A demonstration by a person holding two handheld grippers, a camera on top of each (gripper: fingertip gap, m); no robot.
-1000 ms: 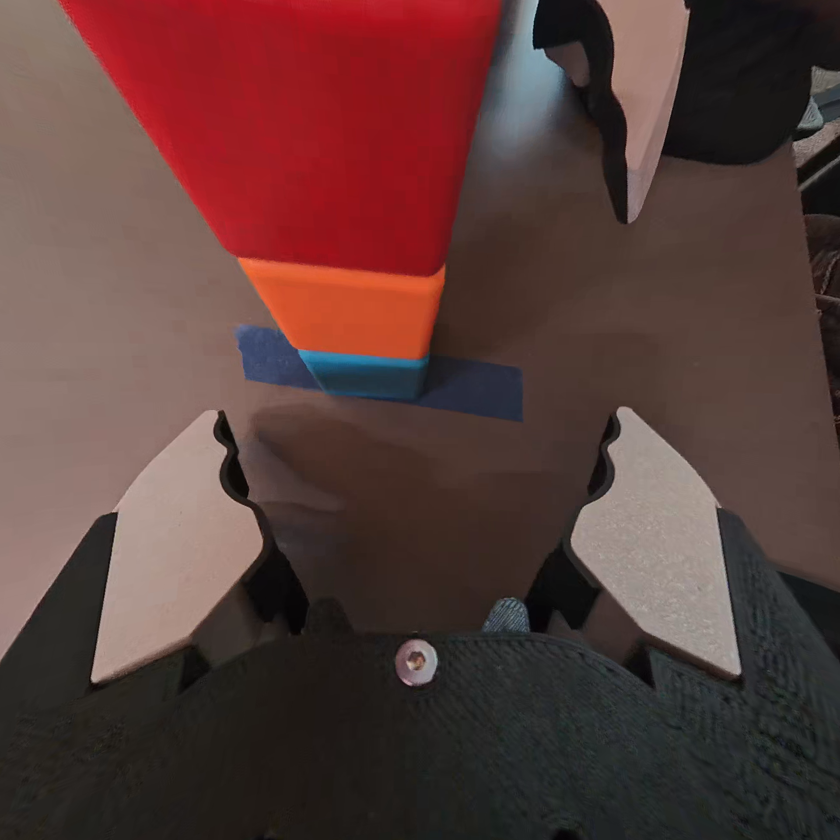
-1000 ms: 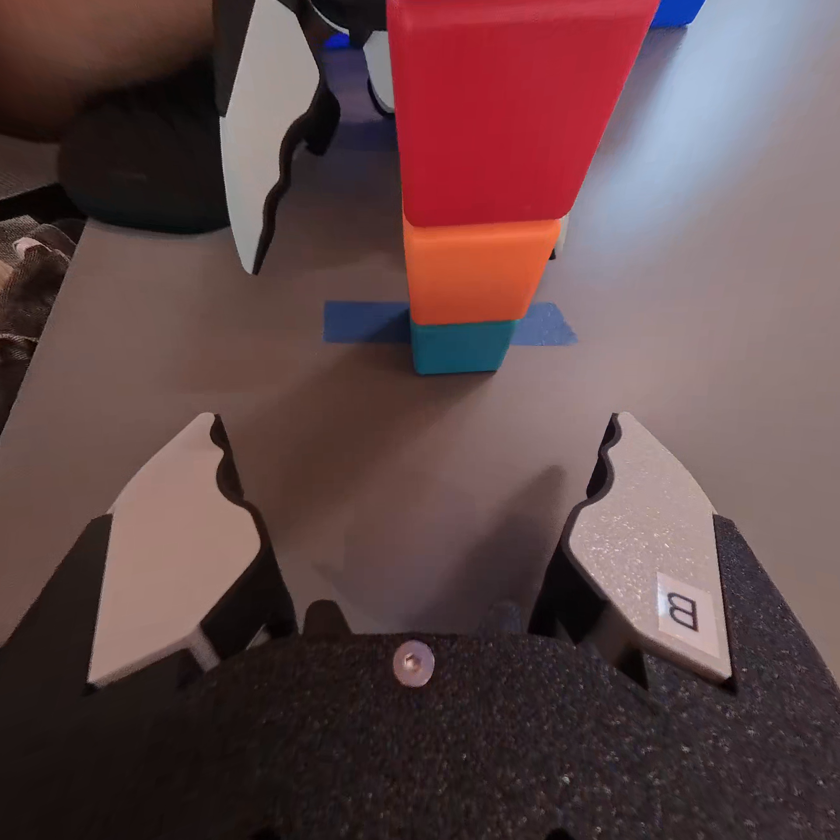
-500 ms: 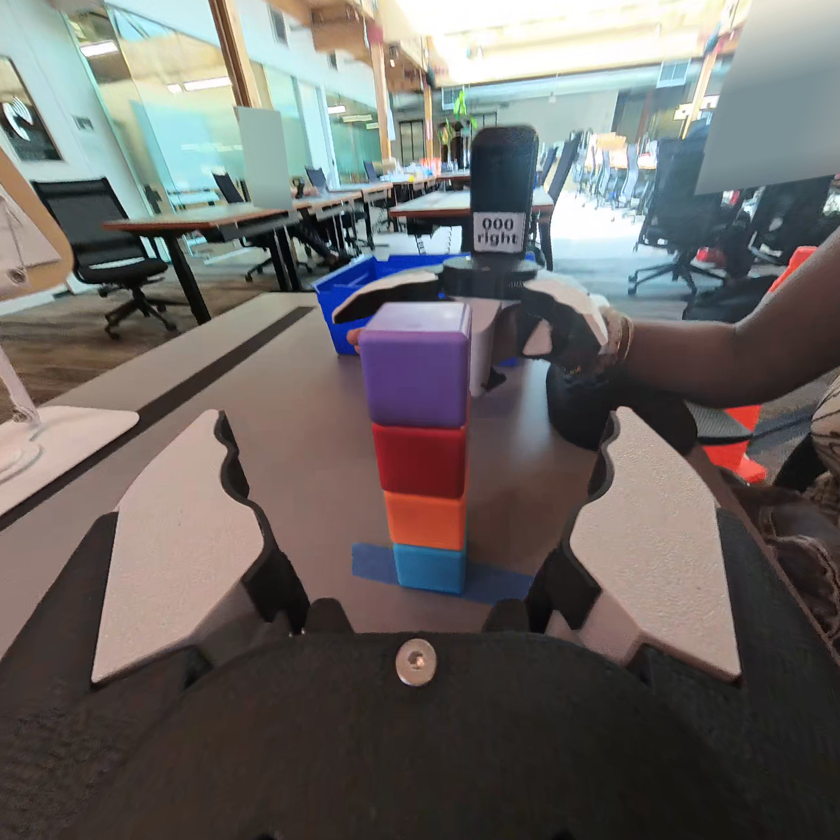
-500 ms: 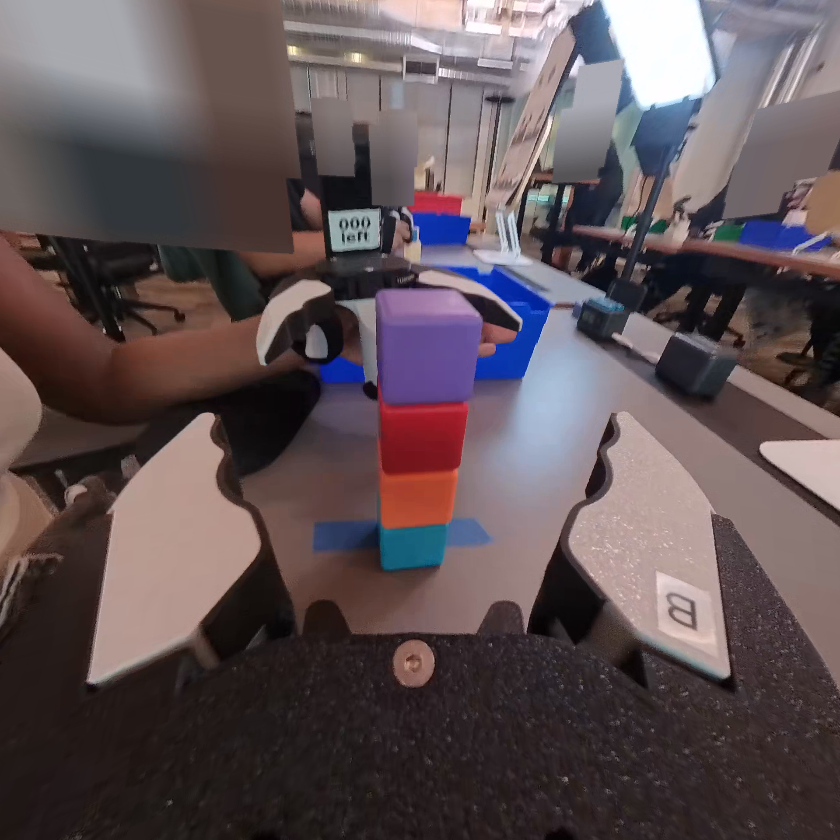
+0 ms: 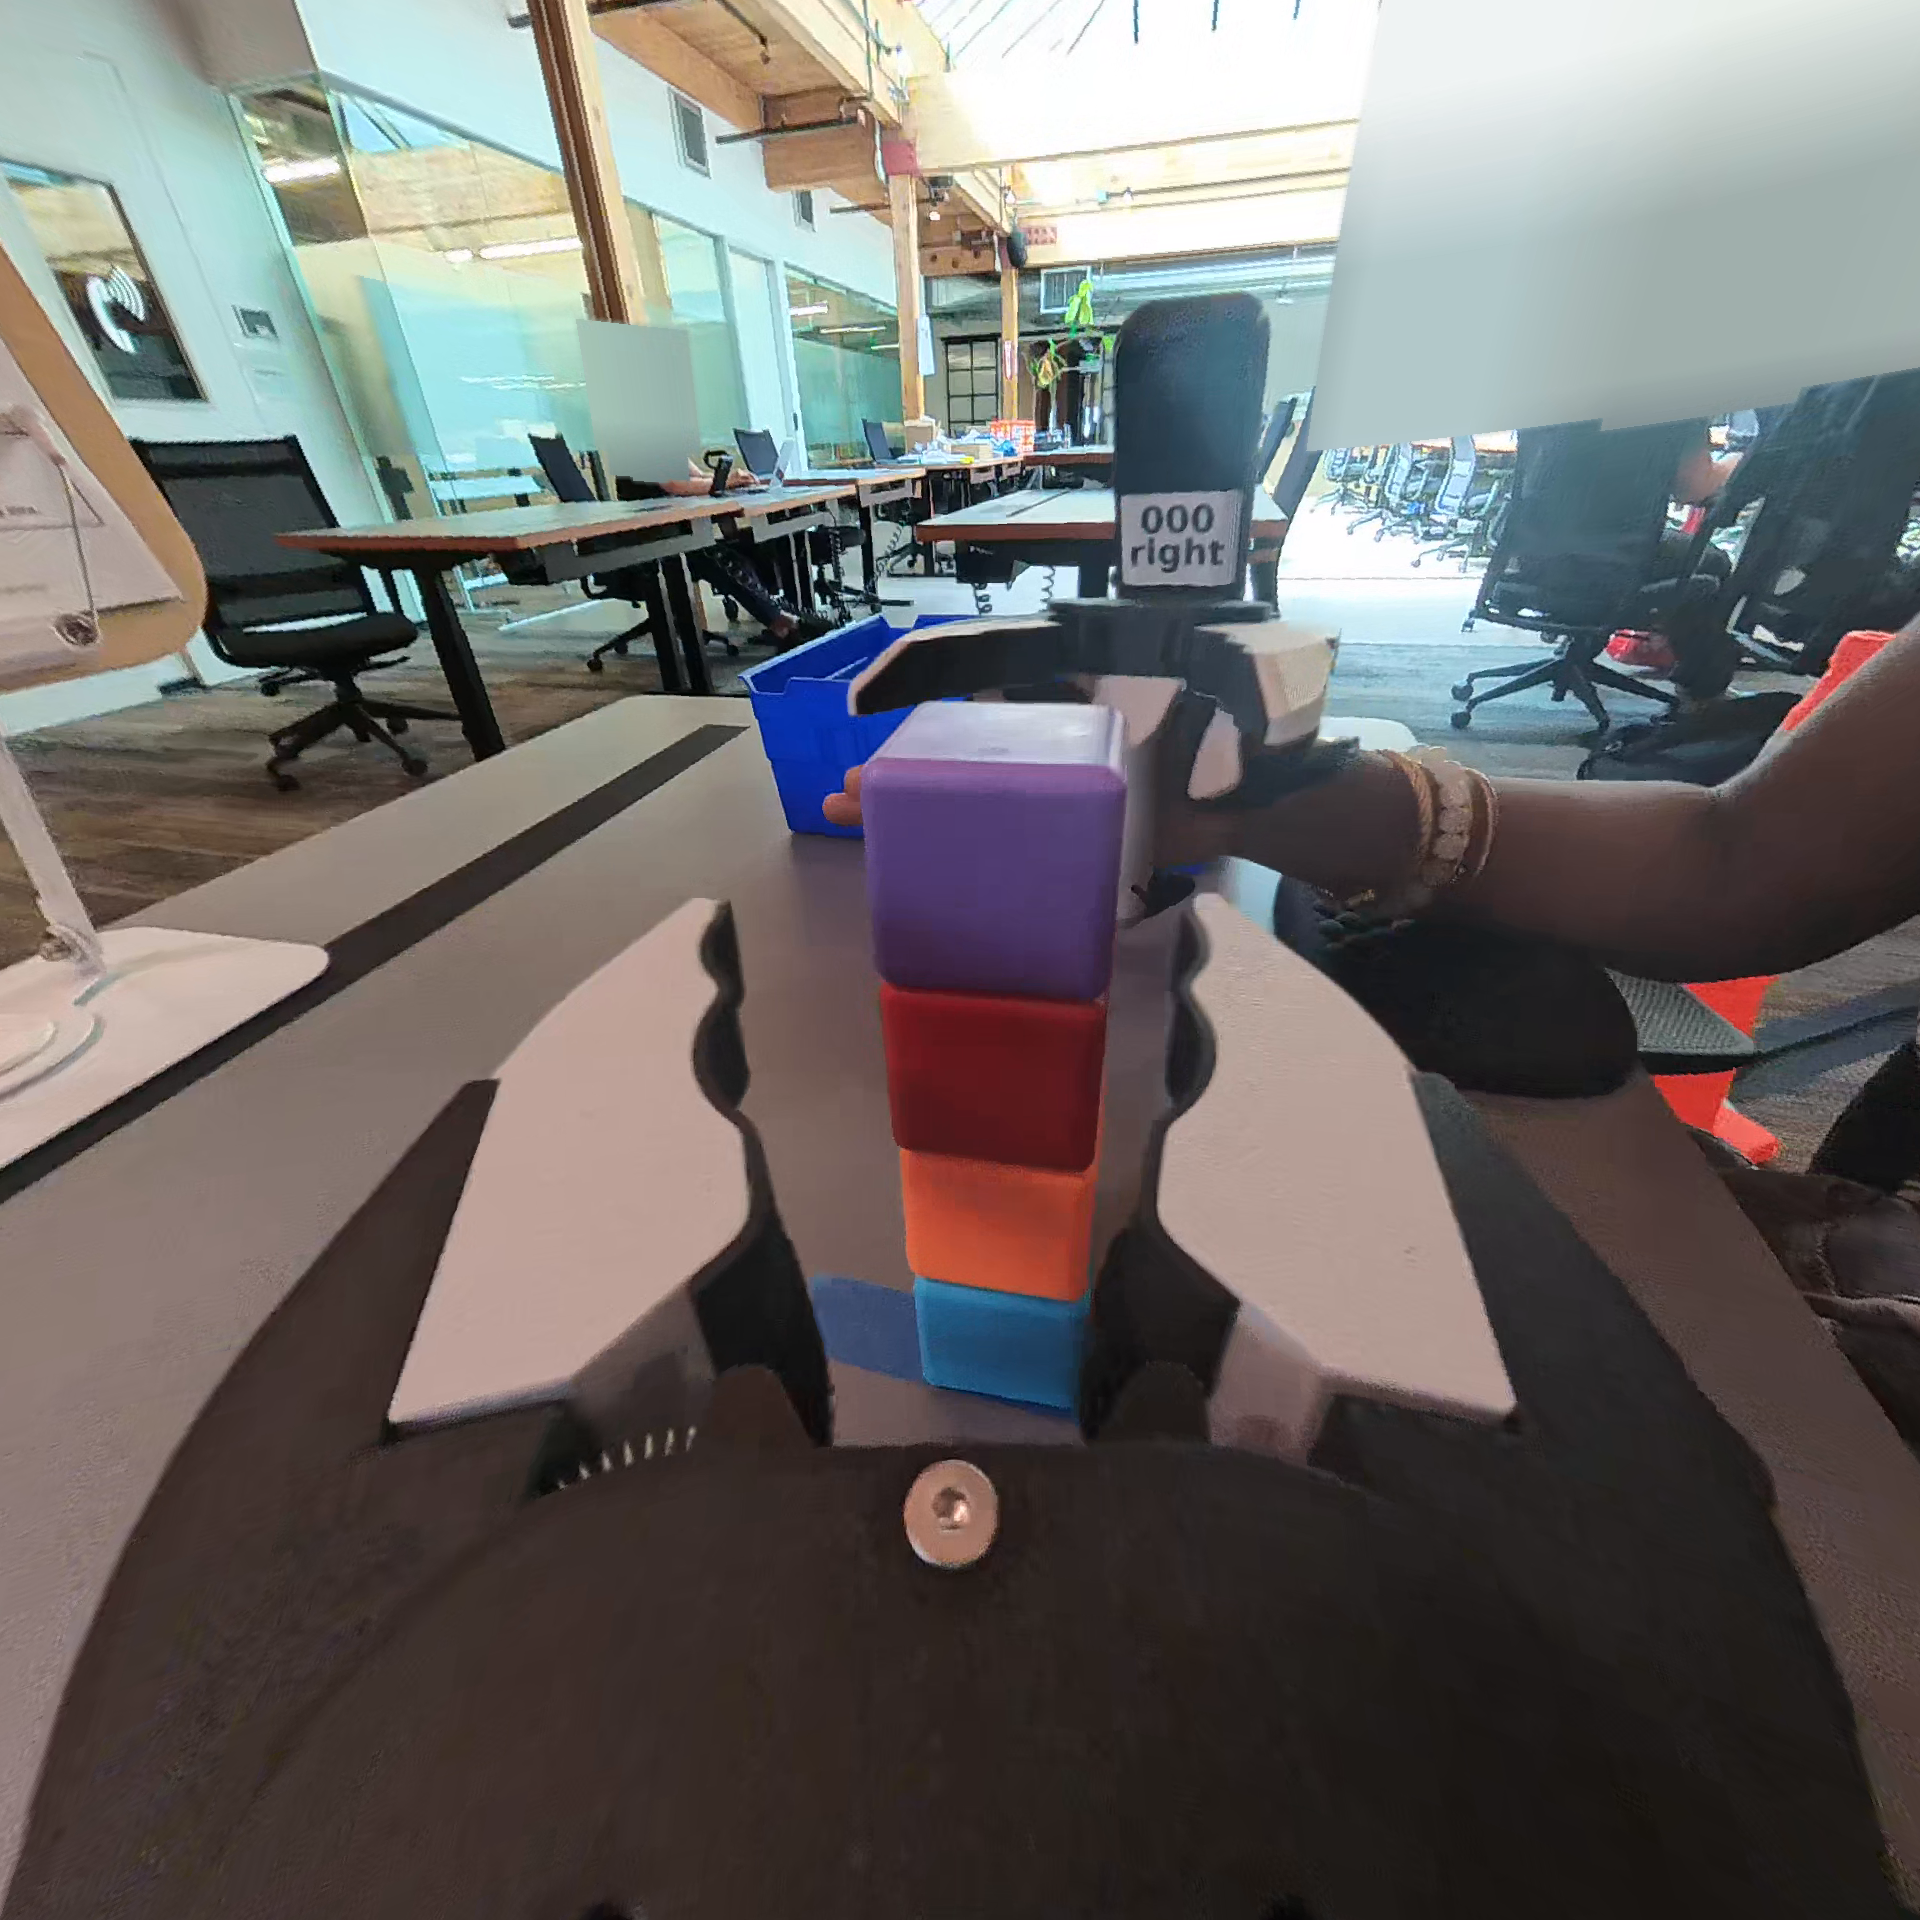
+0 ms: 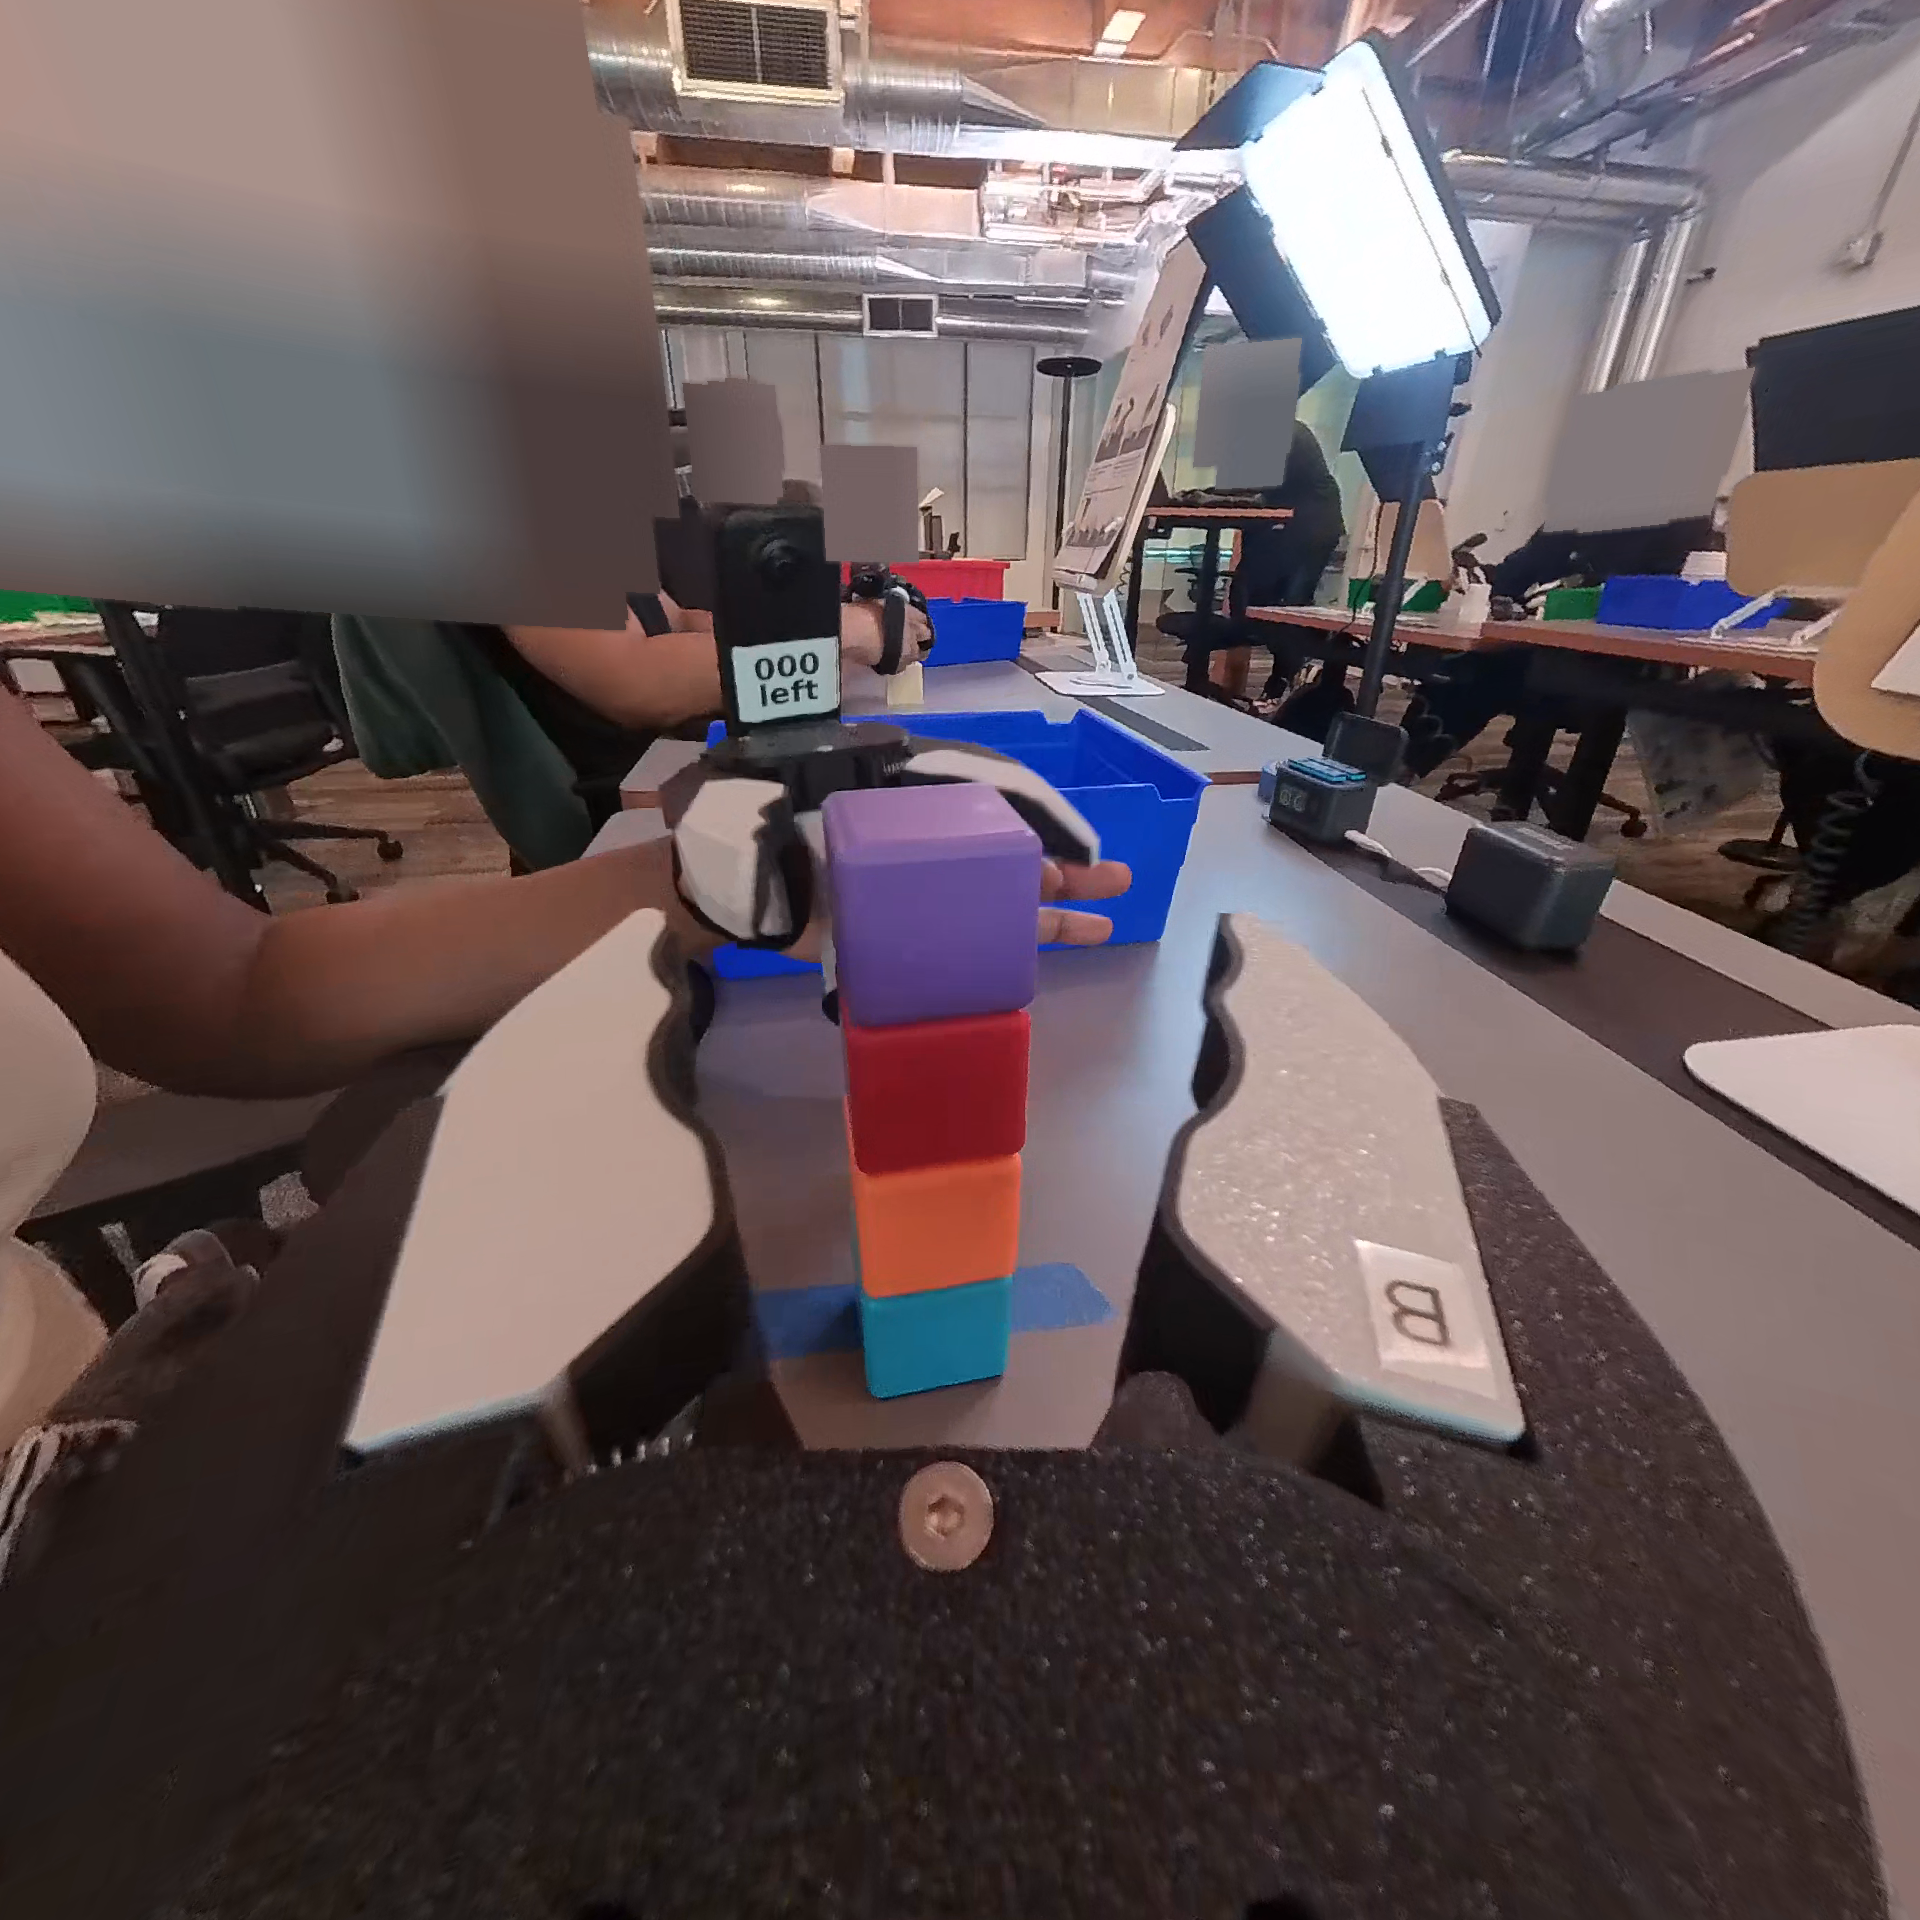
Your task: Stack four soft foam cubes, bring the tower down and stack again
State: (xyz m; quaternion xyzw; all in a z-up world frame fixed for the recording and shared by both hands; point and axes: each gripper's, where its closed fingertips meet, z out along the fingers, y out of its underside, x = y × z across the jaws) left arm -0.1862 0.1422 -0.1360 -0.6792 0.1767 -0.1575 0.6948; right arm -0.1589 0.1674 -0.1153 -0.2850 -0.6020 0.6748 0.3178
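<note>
A blue bin (image 6: 1122, 821) stands on the grey worktop (image 6: 1558, 1091) behind the cubes, open side up; the part of its inside that shows holds nothing visible, and the rest is hidden behind its wall and the tower. In the left wrist view only a corner of that bin (image 5: 805, 727) shows.

Four foam cubes make one upright tower, its long axis vertical, the faces roughly flush. From the bottom: one teal cube (image 6: 935, 1335), one orange cube (image 6: 935, 1226), one red cube (image 6: 935, 1086) and one purple cube (image 6: 935, 904) on top. The teal cube sits on a strip of blue tape (image 6: 1055, 1299) that runs crosswise on the worktop, well in from the edges that show. In the left wrist view the same order reads teal cube (image 5: 997, 1345), orange cube (image 5: 997, 1226), red cube (image 5: 992, 1075), purple cube (image 5: 997, 852), over the tape (image 5: 862, 1325).

The left gripper (image 5: 961, 997) faces the tower from one side with its jaws partly open, wider than a cube, holding nothing. The right gripper (image 6: 940, 997) faces it from the opposite side, its jaws likewise spread a little wider than the cubes and empty. Whether the fingertips flank the tower or stop short of it cannot be told. Each gripper also shows beyond the purple cube in the other's view, held in a hand (image 6: 1070, 899).
</note>
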